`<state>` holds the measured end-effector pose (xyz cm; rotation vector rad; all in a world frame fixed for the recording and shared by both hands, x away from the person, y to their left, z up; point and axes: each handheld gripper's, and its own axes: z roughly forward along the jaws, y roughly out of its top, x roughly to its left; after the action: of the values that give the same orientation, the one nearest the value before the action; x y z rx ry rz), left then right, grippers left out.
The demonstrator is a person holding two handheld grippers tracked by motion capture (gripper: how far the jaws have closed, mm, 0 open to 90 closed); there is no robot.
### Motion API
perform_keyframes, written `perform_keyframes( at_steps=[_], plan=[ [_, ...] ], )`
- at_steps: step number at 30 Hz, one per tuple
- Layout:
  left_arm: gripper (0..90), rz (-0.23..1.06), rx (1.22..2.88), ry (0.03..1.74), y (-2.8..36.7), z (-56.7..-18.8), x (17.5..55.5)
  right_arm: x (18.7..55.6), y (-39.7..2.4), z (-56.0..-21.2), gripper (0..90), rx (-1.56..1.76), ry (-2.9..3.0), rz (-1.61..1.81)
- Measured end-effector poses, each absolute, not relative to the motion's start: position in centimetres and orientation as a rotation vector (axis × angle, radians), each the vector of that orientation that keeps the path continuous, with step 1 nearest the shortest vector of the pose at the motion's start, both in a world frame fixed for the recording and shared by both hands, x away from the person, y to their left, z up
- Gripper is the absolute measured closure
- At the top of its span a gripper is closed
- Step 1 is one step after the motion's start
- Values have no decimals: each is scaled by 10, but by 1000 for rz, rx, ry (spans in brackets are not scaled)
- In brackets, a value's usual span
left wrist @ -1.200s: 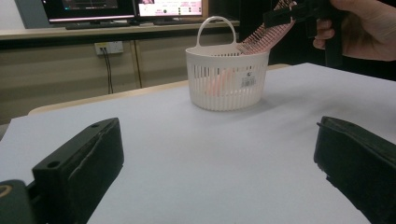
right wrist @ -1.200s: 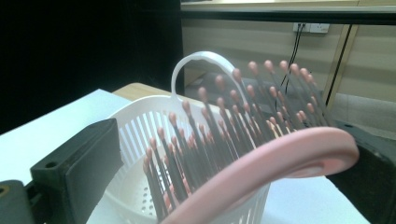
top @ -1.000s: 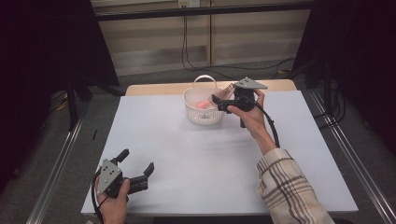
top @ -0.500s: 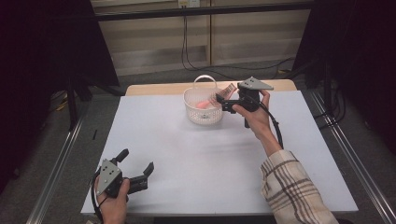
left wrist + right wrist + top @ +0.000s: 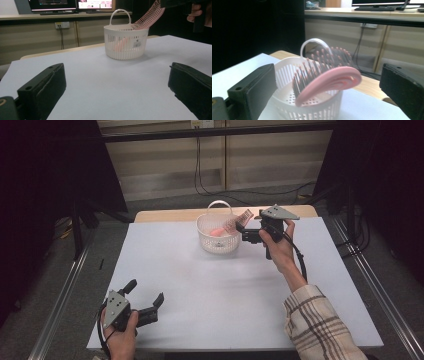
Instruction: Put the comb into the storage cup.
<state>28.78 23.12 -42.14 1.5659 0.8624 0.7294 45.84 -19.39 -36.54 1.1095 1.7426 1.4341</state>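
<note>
A white slatted basket [image 5: 217, 240] with a hoop handle stands at the far middle of the table. A pink hairbrush [image 5: 239, 221] leans in it, bristled head sticking up over the right rim. My right gripper [image 5: 243, 233] hovers just right of the basket, pointing at it. Its jaws are open wide on either side of the brush head [image 5: 329, 81] without touching it, above the basket [image 5: 287, 100]. My left gripper [image 5: 145, 293] rests open near the front left edge, nothing between its jaws. In its own view, my left gripper [image 5: 116, 95] faces the basket [image 5: 126, 41] and brush [image 5: 147, 18].
The white table top [image 5: 210, 290] spreads between the two grippers. A wooden strip [image 5: 165, 215] runs along its far edge behind the basket. Metal rails [image 5: 370, 285] flank the table, and cables [image 5: 200, 165] hang on the wall behind.
My right gripper has shifted a little to the right and farther back beside the basket. The left gripper has not moved.
</note>
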Motion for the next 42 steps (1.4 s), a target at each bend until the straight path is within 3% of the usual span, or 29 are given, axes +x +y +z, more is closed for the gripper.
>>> perform_keyframes(
  at_steps=[42],
  plan=[
    [17, 724, 1548, 850, 232, -420, 284, 413, -220, -378, 1, 1110, 1652, 1391]
  ],
)
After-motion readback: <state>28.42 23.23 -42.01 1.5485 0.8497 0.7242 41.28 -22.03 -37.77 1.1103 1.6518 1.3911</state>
